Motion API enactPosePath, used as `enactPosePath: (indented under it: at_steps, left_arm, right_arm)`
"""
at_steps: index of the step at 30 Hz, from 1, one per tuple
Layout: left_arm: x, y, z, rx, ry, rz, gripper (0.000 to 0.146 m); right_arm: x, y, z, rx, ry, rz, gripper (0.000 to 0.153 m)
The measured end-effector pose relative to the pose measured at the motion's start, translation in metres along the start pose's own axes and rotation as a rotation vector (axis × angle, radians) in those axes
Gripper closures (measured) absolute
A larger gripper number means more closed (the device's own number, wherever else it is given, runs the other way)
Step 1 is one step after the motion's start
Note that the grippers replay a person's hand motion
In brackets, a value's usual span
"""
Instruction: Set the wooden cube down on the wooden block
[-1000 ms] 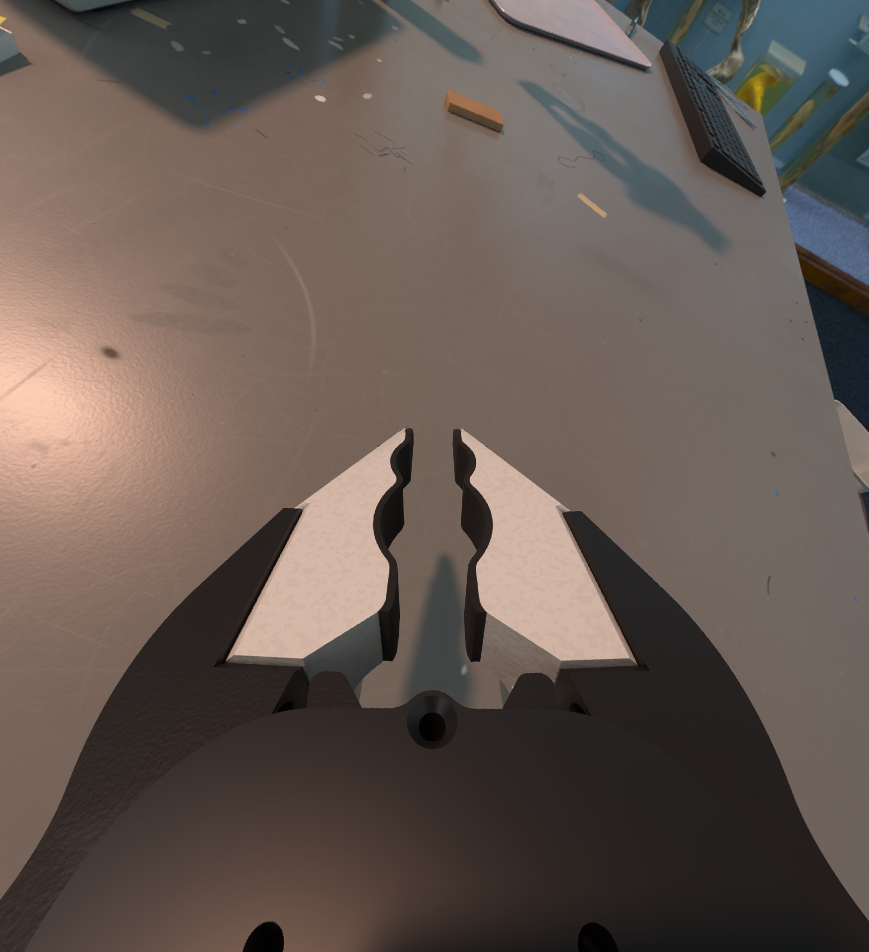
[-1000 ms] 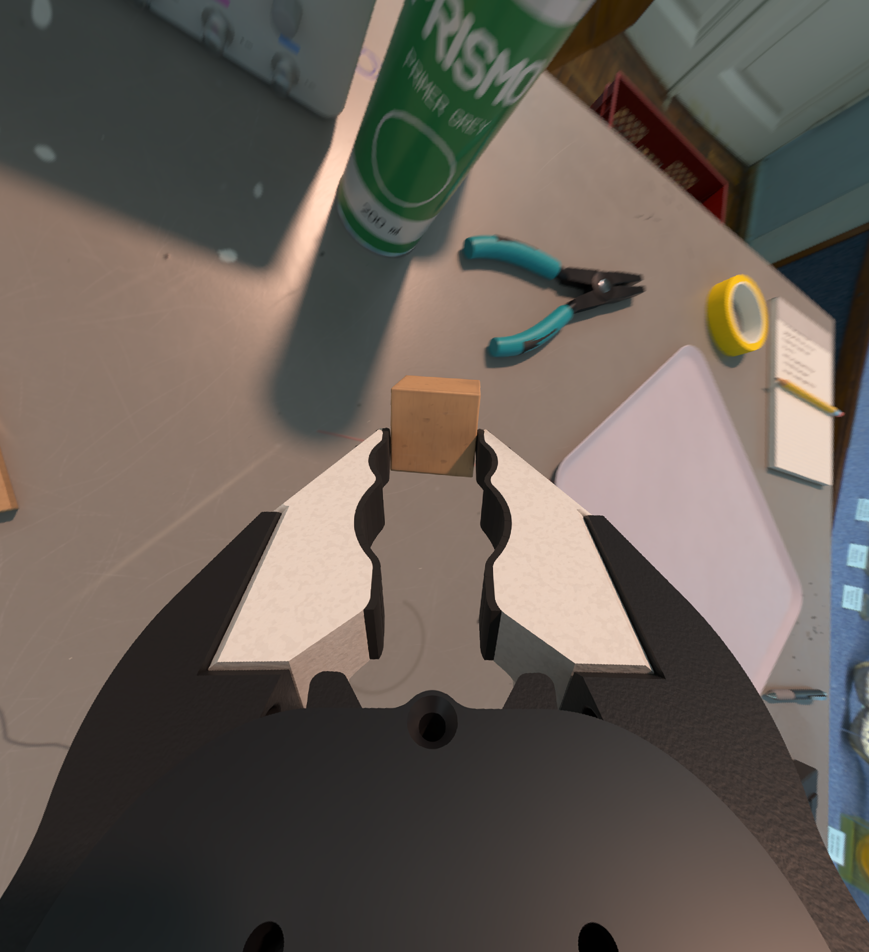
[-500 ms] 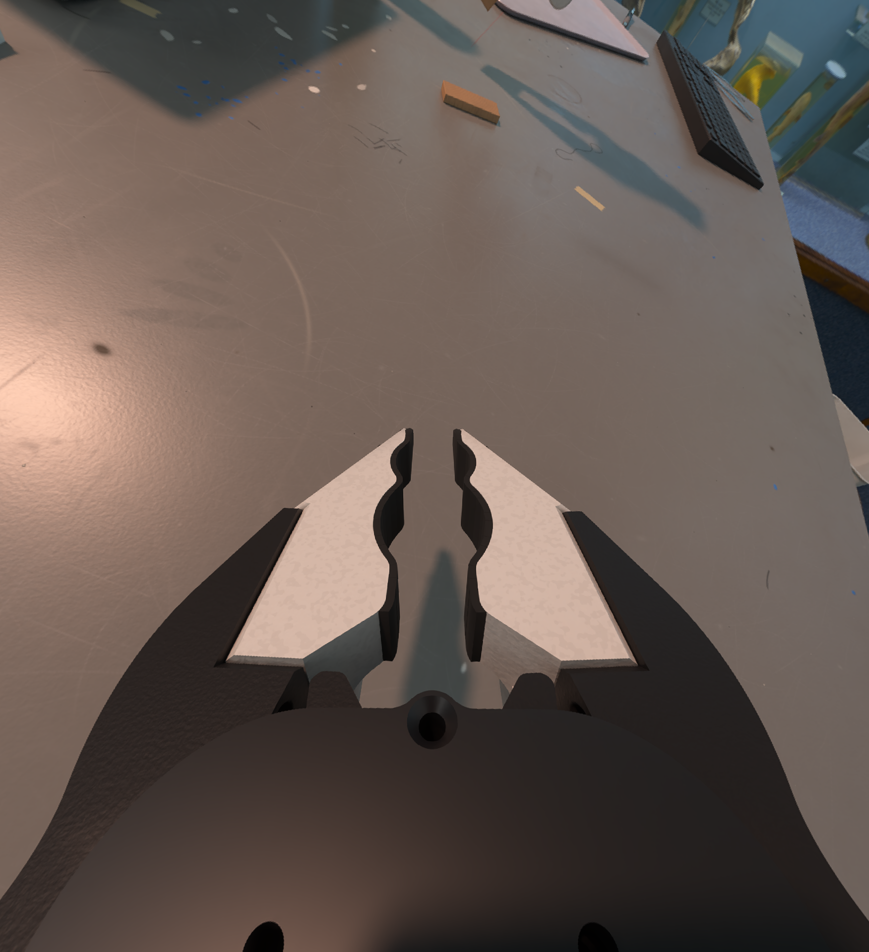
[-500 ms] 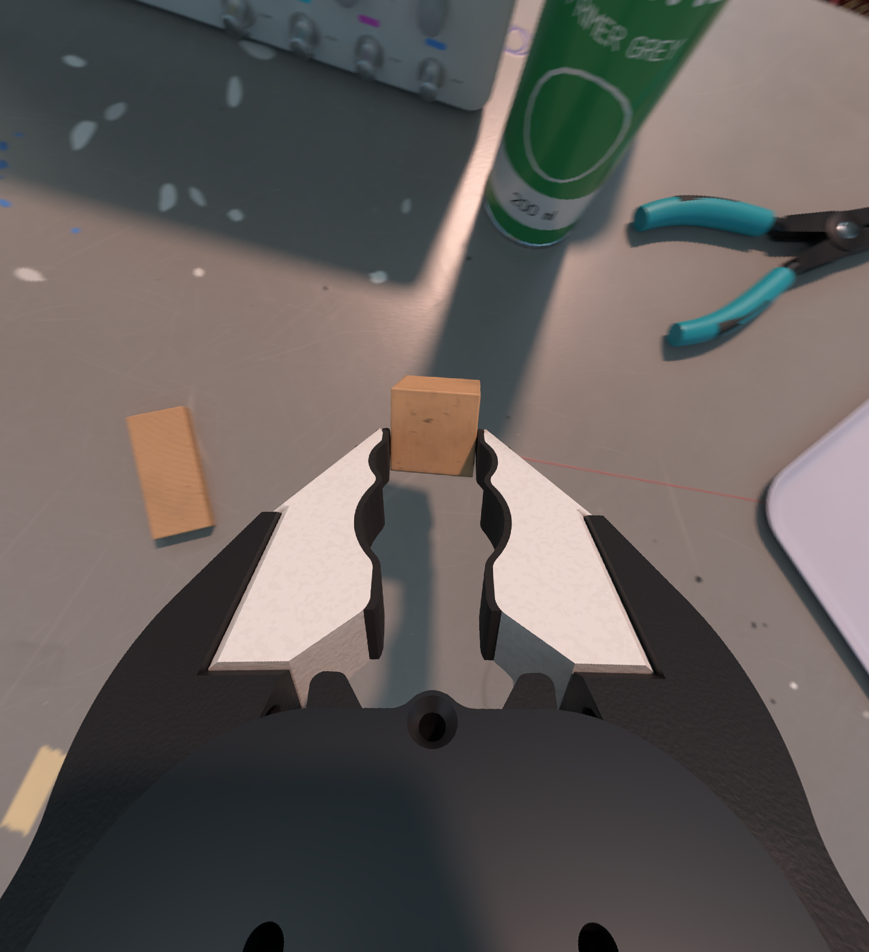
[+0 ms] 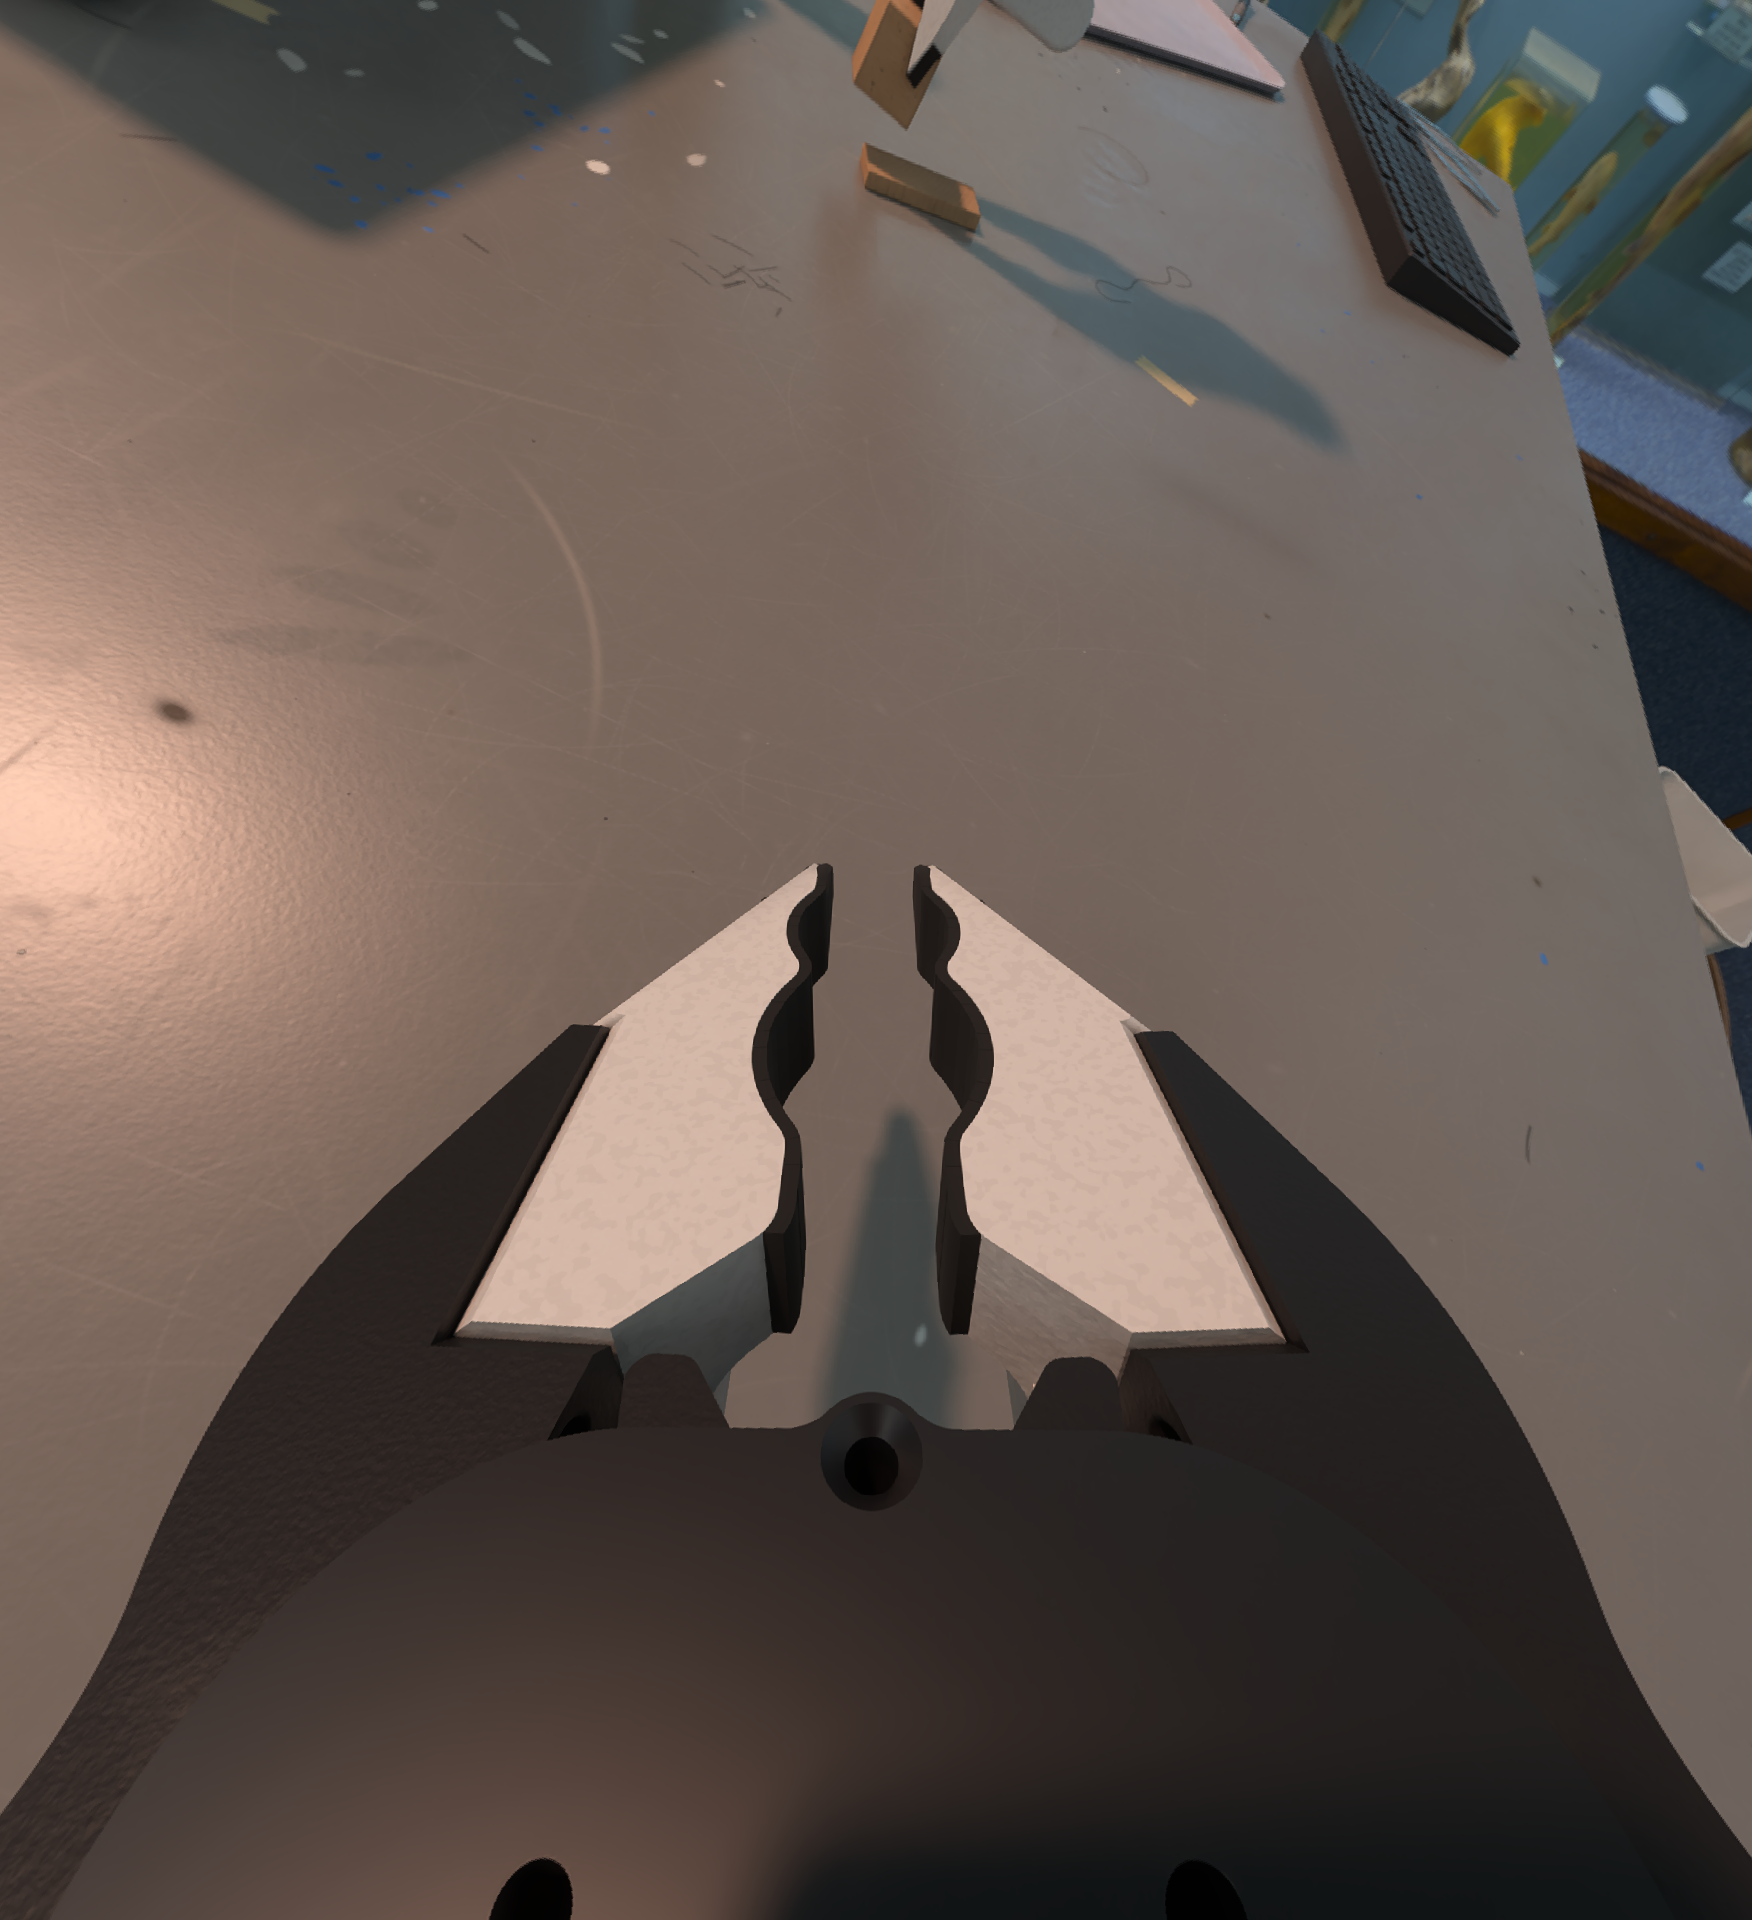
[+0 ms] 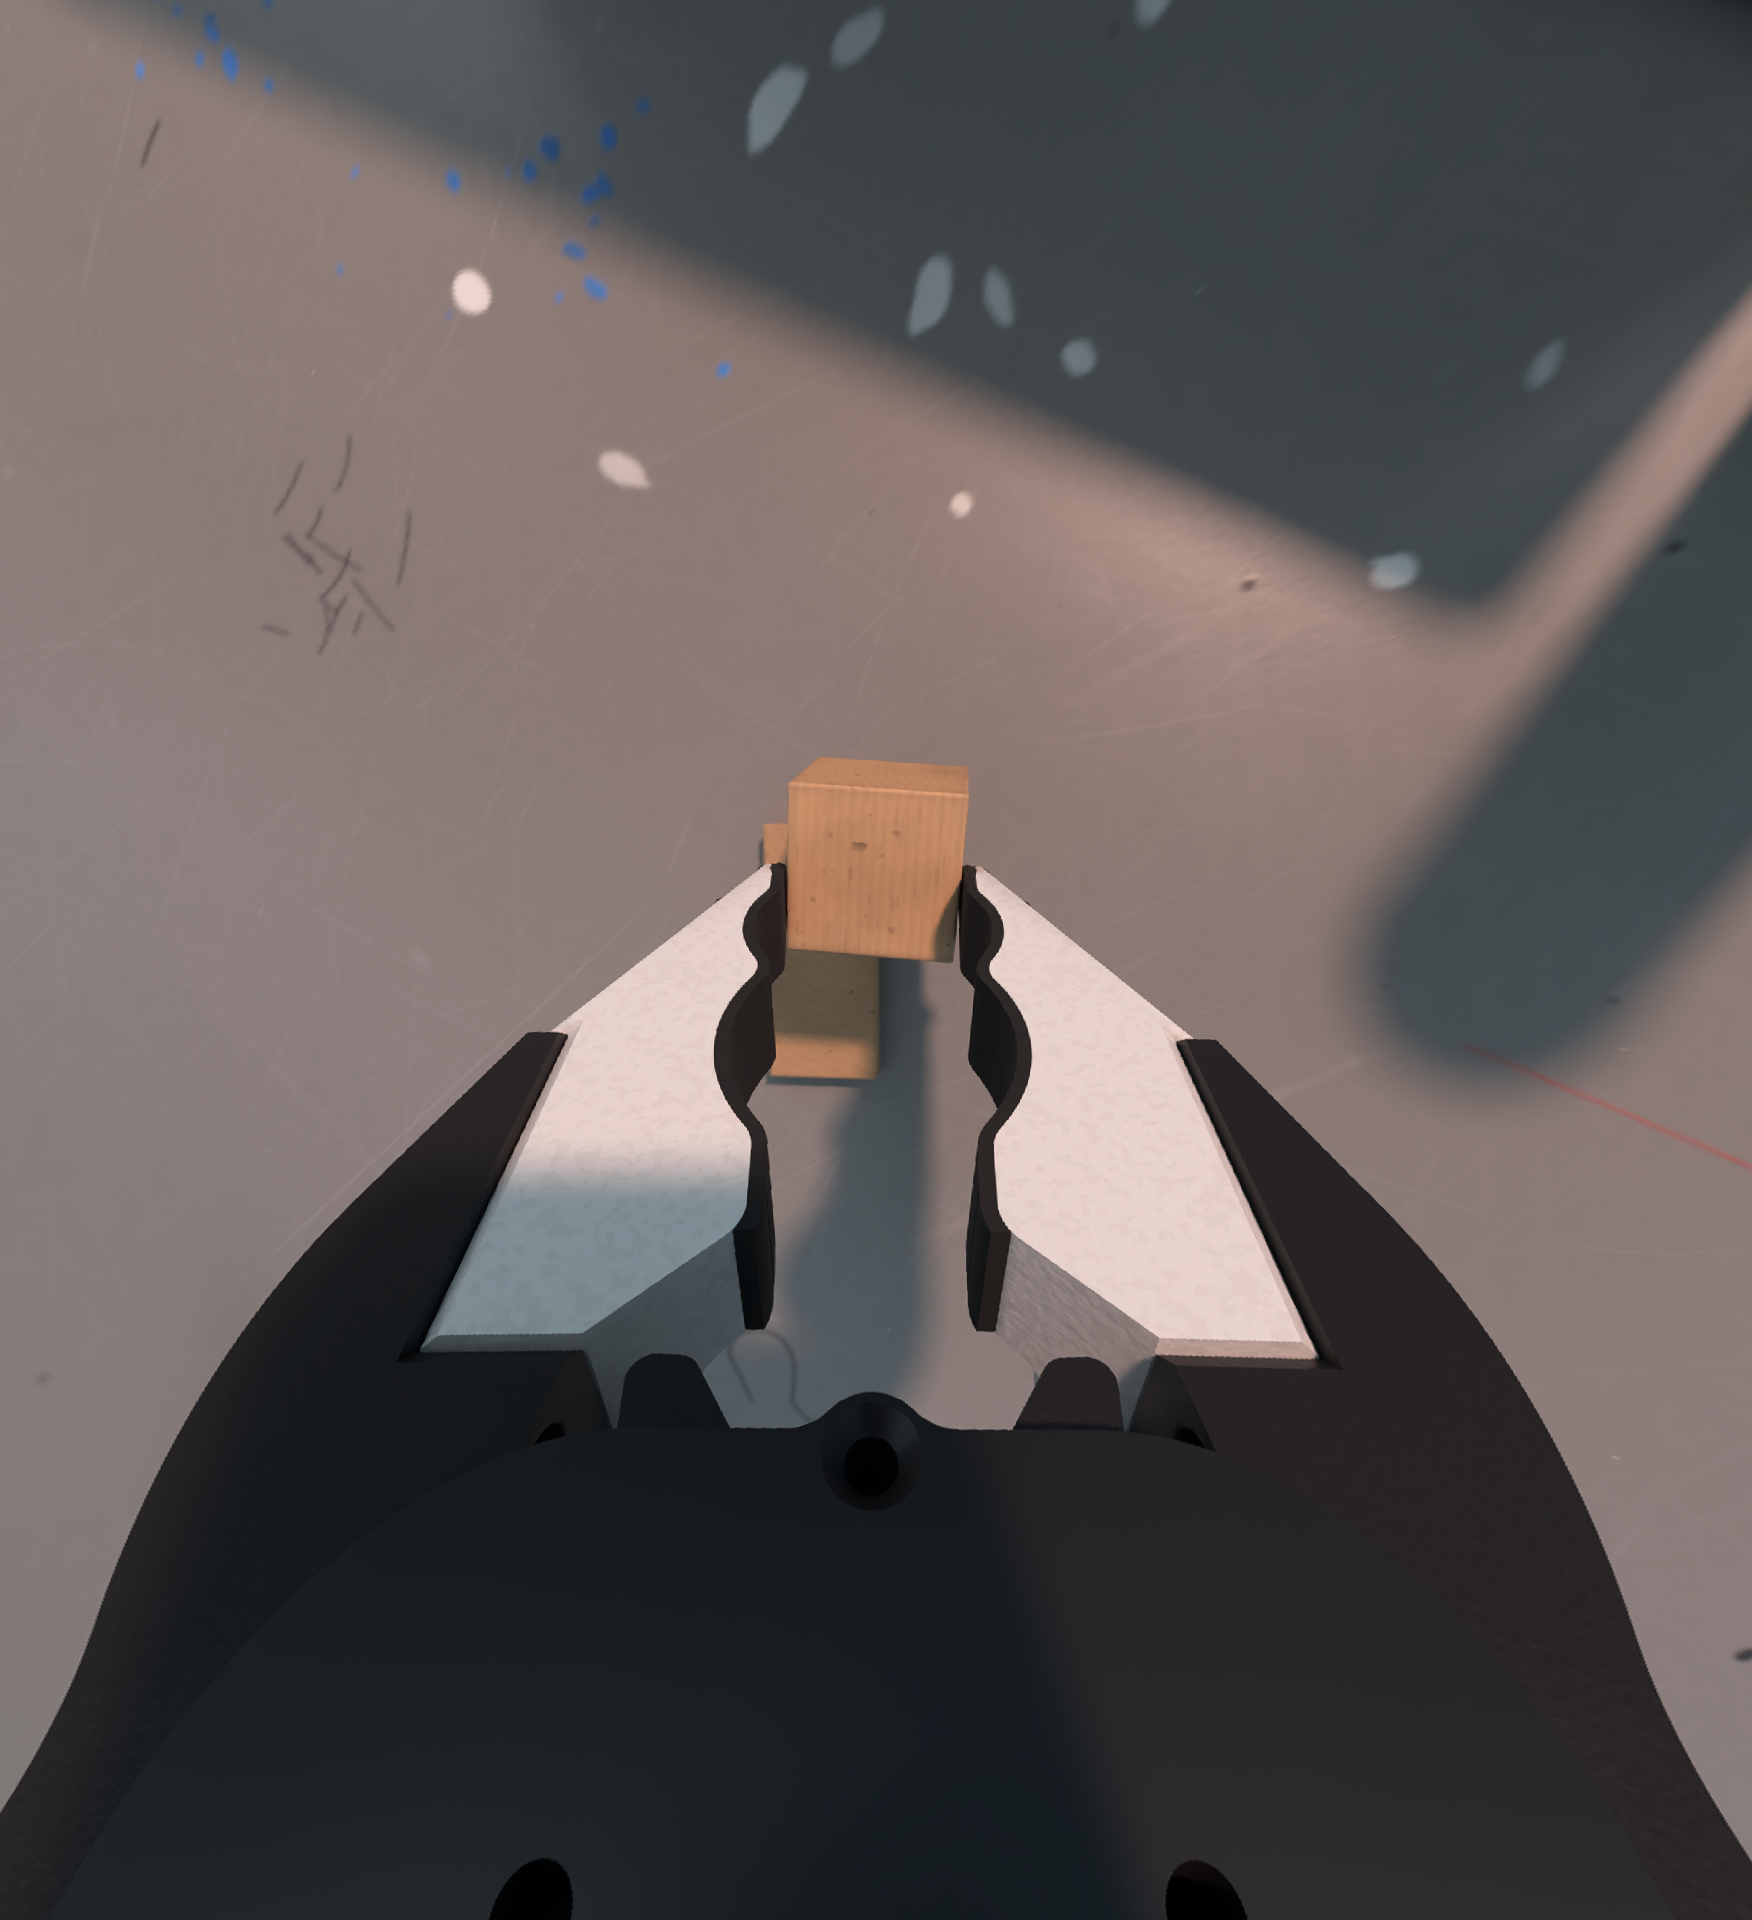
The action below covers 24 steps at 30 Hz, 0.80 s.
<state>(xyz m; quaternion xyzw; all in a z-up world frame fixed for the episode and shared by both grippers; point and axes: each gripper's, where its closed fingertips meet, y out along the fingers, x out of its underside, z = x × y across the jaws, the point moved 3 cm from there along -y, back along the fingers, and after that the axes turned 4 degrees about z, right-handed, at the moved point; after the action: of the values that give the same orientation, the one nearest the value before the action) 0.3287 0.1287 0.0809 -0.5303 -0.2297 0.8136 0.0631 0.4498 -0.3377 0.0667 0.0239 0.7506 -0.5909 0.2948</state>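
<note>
Left gripper (image 5: 872, 883) first: its two pale fingers sit a narrow gap apart with nothing between them, hovering over the scuffed grey-brown tabletop (image 5: 851, 623). What has changed is at 12 o'clock. Half a second ago only the flat tan wooden block (image 5: 919, 187) lay there; now the small light-brown wooden cube (image 5: 887, 62) hangs just above it, pinched in my right gripper (image 5: 929, 47), whose long shadow has slid along with it. A slim black keyboard (image 5: 1407, 177) lies at 1 o'clock near the table edge, and beyond it stand blue-green glass display cases (image 5: 1682, 156).

From the right wrist view, my right gripper (image 6: 870, 883) is closed on the wooden cube (image 6: 874, 862) at its very tips. A moment ago the wooden block (image 6: 825, 1023) sat off at 9 o'clock; now it lies directly under the cube, reaching back toward 6 o'clock between my fingers. I judge the carry is done and only the lowering remains, though I can't tell how much air is left beneath the cube. The block seems offset slightly left, so a small correction may help. White and blue paint flecks (image 6: 581, 229) dot the tabletop (image 6: 228, 831) at 11 o'clock.
</note>
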Motion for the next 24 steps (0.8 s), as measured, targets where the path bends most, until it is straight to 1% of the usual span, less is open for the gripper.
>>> enactPosePath:
  at_steps: [3,7,10,13,15,17,19,22,24]
  left_arm:
    - [-0.001,-0.003,0.002,0.005,0.007,0.001,0.131]
    - [-0.003,-0.003,0.003,0.019,0.001,0.007,0.131]
    - [-0.002,-0.002,0.005,0.023,0.006,-0.005,0.131]
    - [-0.003,-0.004,0.006,0.027,0.008,-0.008,0.130]
    - [-0.004,-0.005,0.007,0.028,0.011,-0.009,0.130]
    - [-0.004,-0.005,0.006,0.027,0.009,-0.009,0.130]
    - [-0.003,-0.004,0.006,0.029,0.005,-0.011,0.130]
    - [-0.002,-0.002,0.007,0.030,0.012,-0.023,0.130]
    - [-0.001,-0.002,0.008,0.029,0.018,-0.029,0.130]
  right_arm:
    - [0.009,0.003,-0.004,-0.081,0.031,-0.080,0.120]
    - [0.017,0.006,-0.007,-0.126,0.029,-0.168,0.120]
    - [0.023,0.004,-0.013,-0.222,0.066,-0.250,0.119]
    - [0.026,0.002,-0.012,-0.202,0.059,-0.314,0.107]
    - [0.022,-0.005,-0.007,-0.127,0.013,-0.311,0.086]
    - [0.019,-0.014,-0.006,-0.091,-0.018,-0.331,0.075]
    - [0.017,-0.023,-0.007,-0.109,-0.024,-0.336,0.070]
    - [0.015,-0.035,-0.005,-0.146,-0.014,-0.341,0.053]
    - [0.012,-0.042,-0.001,-0.135,-0.016,-0.322,0.050]
